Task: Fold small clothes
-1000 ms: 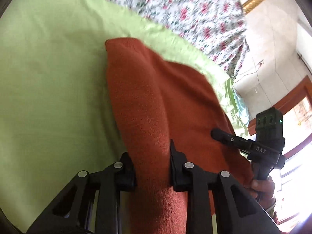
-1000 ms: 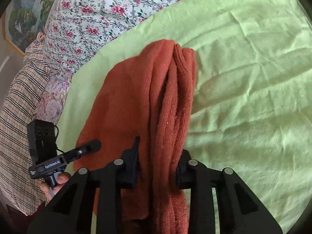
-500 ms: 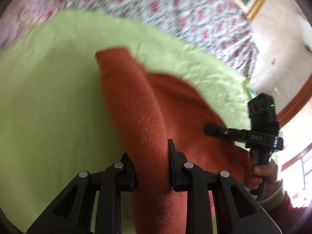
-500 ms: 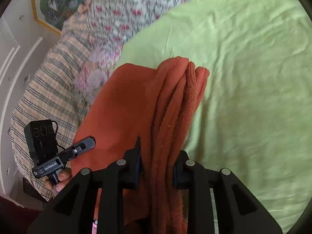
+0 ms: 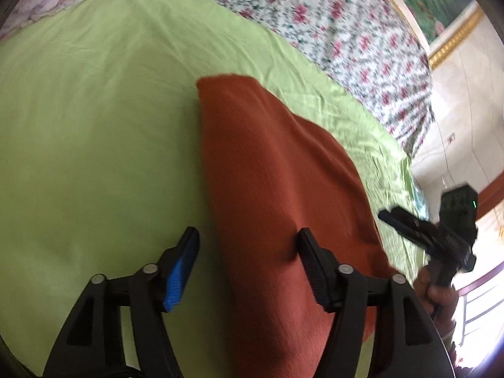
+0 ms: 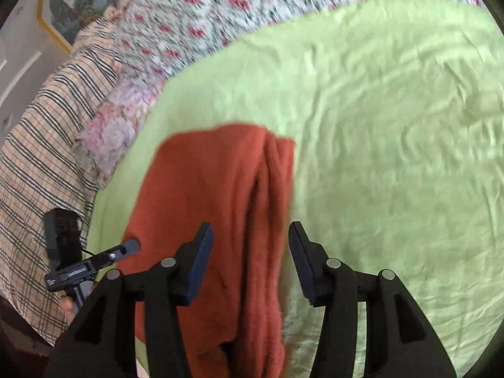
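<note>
A rust-orange knitted garment [image 5: 267, 182] lies folded on the green sheet [image 5: 94, 126]. It also shows in the right wrist view [image 6: 220, 195], with its folded layers along the right edge. My left gripper [image 5: 249, 239] is open, its fingers standing on either side of the garment's near left part. My right gripper [image 6: 250, 236] is open, its fingers on either side of the garment's folded right edge. Each gripper shows in the other's view: the right gripper [image 5: 409, 223] and the left gripper [image 6: 123, 249].
A floral bedspread [image 5: 330, 19] lies beyond the green sheet. A checked cloth [image 6: 41, 145] hangs at the bed's left side. A framed picture [image 6: 78, 0] hangs on the wall. A tiled floor and a door frame [image 5: 456, 157] show at the right.
Both grippers have opened and let go of the garment. It has dropped onto the green sheet and now lies flat.
</note>
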Action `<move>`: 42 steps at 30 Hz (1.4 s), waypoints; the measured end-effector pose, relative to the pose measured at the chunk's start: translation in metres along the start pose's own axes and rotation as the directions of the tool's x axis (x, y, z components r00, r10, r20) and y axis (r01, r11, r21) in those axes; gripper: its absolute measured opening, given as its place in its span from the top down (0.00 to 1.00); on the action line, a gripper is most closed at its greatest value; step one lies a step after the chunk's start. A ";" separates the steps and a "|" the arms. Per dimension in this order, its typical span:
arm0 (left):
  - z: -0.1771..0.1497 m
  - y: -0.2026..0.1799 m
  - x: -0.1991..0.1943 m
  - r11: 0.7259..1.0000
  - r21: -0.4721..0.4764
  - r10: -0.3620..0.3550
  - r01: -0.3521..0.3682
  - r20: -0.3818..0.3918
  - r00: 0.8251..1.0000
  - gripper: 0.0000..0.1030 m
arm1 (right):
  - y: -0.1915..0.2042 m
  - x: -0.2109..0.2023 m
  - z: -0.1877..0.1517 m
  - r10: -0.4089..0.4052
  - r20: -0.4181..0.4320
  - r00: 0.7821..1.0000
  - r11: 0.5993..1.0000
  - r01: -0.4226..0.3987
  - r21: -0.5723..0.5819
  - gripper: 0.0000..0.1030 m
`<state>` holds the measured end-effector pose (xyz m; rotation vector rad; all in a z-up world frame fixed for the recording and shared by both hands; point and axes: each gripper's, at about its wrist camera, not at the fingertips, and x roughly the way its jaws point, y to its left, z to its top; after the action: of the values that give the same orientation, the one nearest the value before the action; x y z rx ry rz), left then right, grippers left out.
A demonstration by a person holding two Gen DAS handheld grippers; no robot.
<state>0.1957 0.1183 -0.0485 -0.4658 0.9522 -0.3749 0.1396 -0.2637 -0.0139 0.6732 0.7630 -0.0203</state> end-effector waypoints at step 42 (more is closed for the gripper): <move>0.021 0.001 -0.015 0.997 0.036 0.069 -0.072 0.083 0.994 0.40 | 0.003 0.038 0.001 0.047 -0.061 0.997 0.999 -0.047 0.007 0.50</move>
<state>0.2056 0.1311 -0.0277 -0.4081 0.8779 -0.3076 0.1692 -0.2536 -0.0364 0.6990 0.8056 0.0414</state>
